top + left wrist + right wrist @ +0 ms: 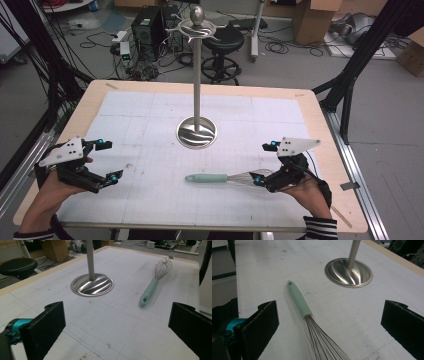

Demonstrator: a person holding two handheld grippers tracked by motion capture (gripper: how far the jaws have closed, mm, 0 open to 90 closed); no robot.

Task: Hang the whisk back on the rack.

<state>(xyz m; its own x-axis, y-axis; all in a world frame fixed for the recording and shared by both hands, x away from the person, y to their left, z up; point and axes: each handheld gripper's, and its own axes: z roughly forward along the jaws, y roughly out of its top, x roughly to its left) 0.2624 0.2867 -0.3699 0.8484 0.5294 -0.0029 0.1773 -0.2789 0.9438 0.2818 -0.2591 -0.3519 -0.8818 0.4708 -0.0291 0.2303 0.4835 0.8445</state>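
Whisk (225,178) flat on bench (150,200), in front of stand (197,131), wire end toward right gripper (264,164). Looks light; wires springy, would flex and slip. Mint handle stiff, matte: better hold. Right fingers wide open, straddling wires, empty. Left gripper (109,161) open, empty, well apart.

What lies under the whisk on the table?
The whisk lies flat on the white gridded mat that covers the table. Bare mat shows through its wires in the right gripper view. The strip under the mint handle is covered.
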